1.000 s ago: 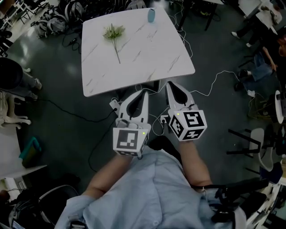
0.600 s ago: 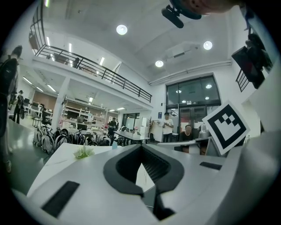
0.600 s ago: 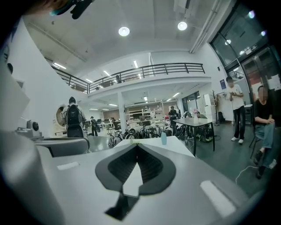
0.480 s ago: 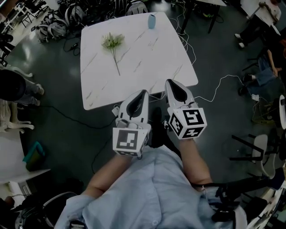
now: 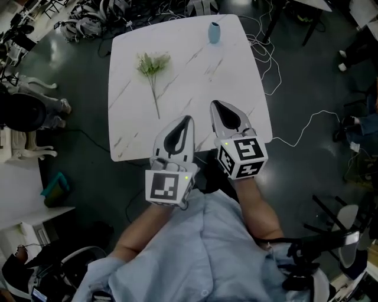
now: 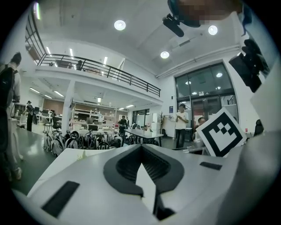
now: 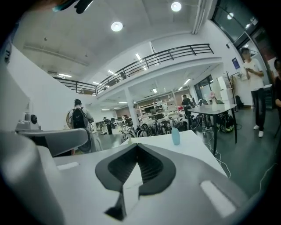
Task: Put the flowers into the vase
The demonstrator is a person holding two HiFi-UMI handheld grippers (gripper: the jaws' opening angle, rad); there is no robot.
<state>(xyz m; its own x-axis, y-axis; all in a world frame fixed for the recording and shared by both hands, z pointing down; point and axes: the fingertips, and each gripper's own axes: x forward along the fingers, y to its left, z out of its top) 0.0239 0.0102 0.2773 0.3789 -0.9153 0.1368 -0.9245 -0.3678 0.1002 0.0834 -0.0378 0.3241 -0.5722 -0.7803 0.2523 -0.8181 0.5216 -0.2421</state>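
A sprig of flowers (image 5: pixel 152 65) with pale green heads and a long thin stem lies on the white marble table (image 5: pixel 236 88), left of its middle. A small light-blue vase (image 5: pixel 214 32) stands upright near the far edge; it also shows in the right gripper view as the vase (image 7: pixel 175 136). My left gripper (image 5: pixel 185 120) and right gripper (image 5: pixel 216 105) hover side by side over the table's near edge, both shut and empty. The flowers' stem end lies just ahead and left of the left gripper. In their own views the left gripper (image 6: pixel 140 147) and right gripper (image 7: pixel 137 146) point level across the tabletop.
Cables (image 5: pixel 307 124) trail over the dark floor to the right of the table. Parked bikes and gear (image 5: pixel 88 17) crowd the far side. A person (image 5: pixel 26 109) is at the left beside another white table (image 5: pixel 18 189). Chairs (image 5: pixel 342 218) stand at the right.
The table has come nearer in the head view. Both grippers moved forward from over the floor to over the table's near edge, still shut.
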